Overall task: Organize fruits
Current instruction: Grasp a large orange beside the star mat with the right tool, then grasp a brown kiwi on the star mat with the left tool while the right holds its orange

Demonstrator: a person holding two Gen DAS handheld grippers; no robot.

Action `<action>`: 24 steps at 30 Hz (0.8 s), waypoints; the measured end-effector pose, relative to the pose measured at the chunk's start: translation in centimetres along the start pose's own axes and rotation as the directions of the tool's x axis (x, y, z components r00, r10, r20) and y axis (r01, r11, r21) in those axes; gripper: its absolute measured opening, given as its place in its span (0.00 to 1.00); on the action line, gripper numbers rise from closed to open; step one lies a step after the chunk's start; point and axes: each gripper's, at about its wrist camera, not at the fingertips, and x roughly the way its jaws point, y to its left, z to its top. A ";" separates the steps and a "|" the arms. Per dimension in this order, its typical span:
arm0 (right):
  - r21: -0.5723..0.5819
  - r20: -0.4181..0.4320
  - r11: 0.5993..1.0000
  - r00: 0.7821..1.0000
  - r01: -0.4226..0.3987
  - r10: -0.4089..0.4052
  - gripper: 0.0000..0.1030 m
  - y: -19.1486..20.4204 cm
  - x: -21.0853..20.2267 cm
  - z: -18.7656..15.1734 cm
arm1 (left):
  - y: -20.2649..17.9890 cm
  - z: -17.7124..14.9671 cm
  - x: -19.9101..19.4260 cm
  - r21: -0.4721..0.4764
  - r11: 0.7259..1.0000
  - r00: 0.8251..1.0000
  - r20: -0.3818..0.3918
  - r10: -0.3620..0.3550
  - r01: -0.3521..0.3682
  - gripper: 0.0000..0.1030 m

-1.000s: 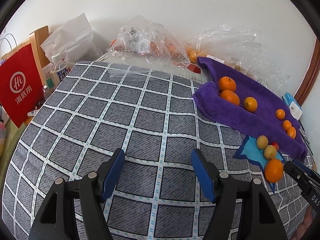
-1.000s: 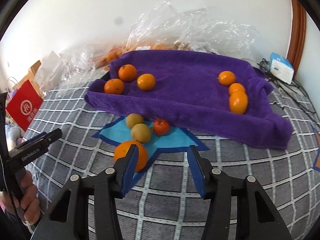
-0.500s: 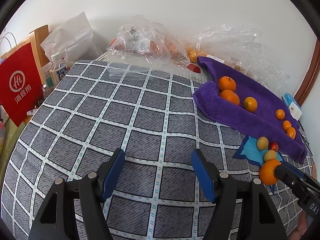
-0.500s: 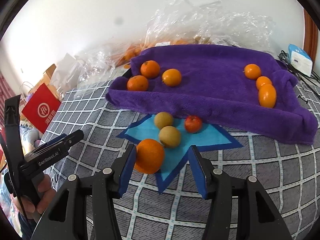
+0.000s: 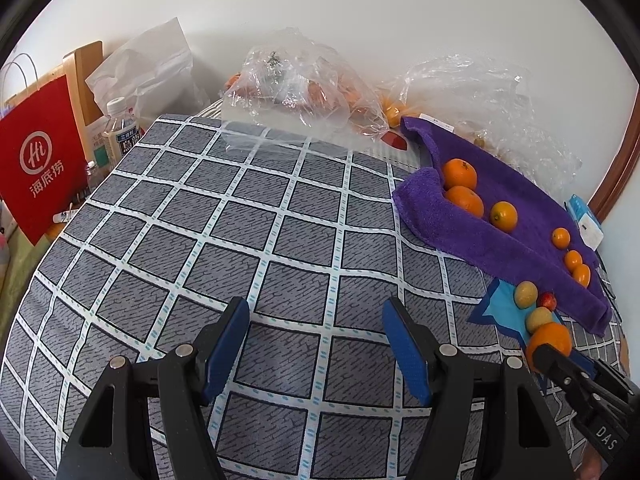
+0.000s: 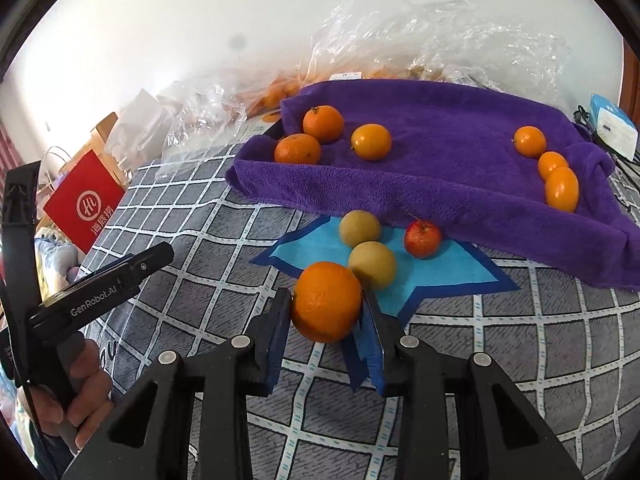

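Note:
My right gripper (image 6: 326, 305) is closing its jaws on a large orange (image 6: 326, 300), and both blue pads touch its sides. The orange sits at the tip of a blue star-shaped mat (image 6: 440, 268), beside two yellow-green fruits (image 6: 372, 264) and a small red fruit (image 6: 422, 238). Behind lies a purple towel (image 6: 440, 168) with three oranges at its left (image 6: 323, 123) and three at its right (image 6: 530, 141). My left gripper (image 5: 316, 320) hangs open over the checked cloth, nothing between its pads. From there the orange (image 5: 550, 338) shows at far right.
Clear plastic bags of fruit (image 5: 300, 88) lie along the wall at the back. A red paper bag (image 5: 40, 160) and a water bottle (image 5: 120, 128) stand off the left edge. A white and blue box (image 6: 614, 126) sits at far right. A hand (image 6: 80, 400) holds the left gripper.
My right gripper moved forward around the large orange and its jaws came together on it. The left gripper stayed where it was, still open.

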 end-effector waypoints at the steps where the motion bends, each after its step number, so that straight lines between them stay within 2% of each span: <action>1: -0.005 0.007 1.000 1.000 0.018 -0.018 0.33 -0.2 -0.4 0.0 | 0.0 0.0 0.0 0.001 1.000 1.000 0.000 0.001 -0.001 0.65; 5: -0.018 0.037 0.993 0.993 0.114 -0.113 0.33 -1.4 -2.5 -0.4 | -0.4 0.0 0.1 0.024 1.000 1.000 -0.008 0.009 -0.009 0.68; 11: 0.039 0.050 0.970 0.969 0.239 -0.240 0.33 -5.4 -4.8 -1.5 | -1.0 -0.2 0.2 0.066 0.998 0.999 -0.020 0.026 -0.024 0.70; 19: 0.087 -0.004 0.960 0.964 0.267 -0.268 0.34 -8.1 -4.4 -2.5 | -1.2 -0.2 0.2 0.077 0.997 0.999 -0.024 0.029 -0.027 0.72; 24: 0.074 0.013 0.960 0.963 0.269 -0.271 0.34 -7.9 -3.9 -2.0 | -1.2 -0.2 0.2 0.084 0.996 0.999 -0.025 0.032 -0.030 0.72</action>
